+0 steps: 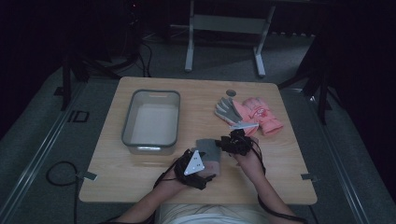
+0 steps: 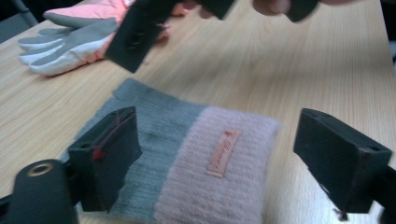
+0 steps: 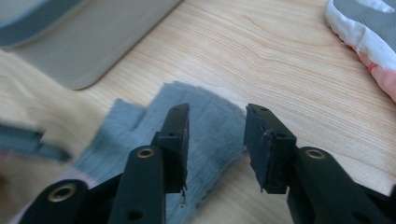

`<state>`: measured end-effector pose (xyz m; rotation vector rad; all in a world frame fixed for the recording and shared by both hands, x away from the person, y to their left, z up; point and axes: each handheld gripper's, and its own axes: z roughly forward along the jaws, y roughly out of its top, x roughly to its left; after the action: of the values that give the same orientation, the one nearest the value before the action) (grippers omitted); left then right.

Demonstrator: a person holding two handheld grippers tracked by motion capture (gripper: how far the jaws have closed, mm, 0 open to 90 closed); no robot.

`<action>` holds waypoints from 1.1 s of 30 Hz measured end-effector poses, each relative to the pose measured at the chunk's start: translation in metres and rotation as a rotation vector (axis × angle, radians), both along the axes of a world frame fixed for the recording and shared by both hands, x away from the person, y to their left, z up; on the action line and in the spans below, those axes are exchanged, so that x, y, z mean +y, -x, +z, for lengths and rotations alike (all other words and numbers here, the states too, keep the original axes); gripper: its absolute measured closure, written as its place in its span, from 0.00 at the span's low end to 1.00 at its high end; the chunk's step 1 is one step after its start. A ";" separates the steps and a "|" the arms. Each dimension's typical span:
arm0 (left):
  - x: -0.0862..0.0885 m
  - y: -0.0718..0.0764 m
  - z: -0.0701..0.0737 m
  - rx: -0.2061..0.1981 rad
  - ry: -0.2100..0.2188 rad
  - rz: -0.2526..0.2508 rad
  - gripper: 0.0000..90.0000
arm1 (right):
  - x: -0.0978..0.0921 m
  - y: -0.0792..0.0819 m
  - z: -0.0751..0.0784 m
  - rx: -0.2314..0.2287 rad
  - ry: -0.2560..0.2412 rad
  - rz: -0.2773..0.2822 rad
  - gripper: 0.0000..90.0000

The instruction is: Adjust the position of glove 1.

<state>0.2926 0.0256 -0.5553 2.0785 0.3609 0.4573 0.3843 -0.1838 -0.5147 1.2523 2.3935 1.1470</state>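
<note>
Here, wide-open jaws astride the grey-pink knitted glove [image 2: 187, 158].

Dim lab or recording studio — lone wooden table [image 1: 140, 177] on grey carpet [image 1: 42, 140], floor cables [image 1: 58, 175], black surrounds.

Knitted mitten [image 2: 196, 158] — grey cuff half, pale pink fuzzy half bearing a small pink label — lying flat on the wooden worktop [image 2: 289, 65], near its front edge, beside the grey bin [image 1: 152, 121].
</note>
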 end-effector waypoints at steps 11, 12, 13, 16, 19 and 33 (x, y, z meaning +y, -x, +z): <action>-0.008 0.001 -0.016 -0.060 -0.168 -0.019 0.29 | 0.011 -0.021 -0.033 0.117 0.018 -0.040 0.45; -0.009 0.000 -0.017 -0.056 -0.178 -0.020 0.29 | 0.011 -0.022 -0.036 0.123 0.020 -0.040 0.44; -0.009 0.000 -0.017 -0.056 -0.178 -0.020 0.29 | 0.011 -0.022 -0.036 0.123 0.020 -0.040 0.44; -0.012 -0.002 -0.016 -0.037 -0.199 -0.006 0.32 | 0.013 -0.020 -0.037 0.111 0.030 -0.039 0.45; -0.009 -0.006 -0.015 -0.023 -0.212 -0.005 0.43 | 0.015 -0.019 -0.037 0.116 0.032 -0.027 0.48; 0.003 -0.017 -0.010 0.044 -0.176 -0.034 0.66 | 0.030 -0.024 -0.037 0.237 -0.139 0.025 0.76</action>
<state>0.3099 0.0285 -0.5653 2.2647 0.3208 0.4364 0.4079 -0.1539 -0.5521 1.4828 2.5392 1.2553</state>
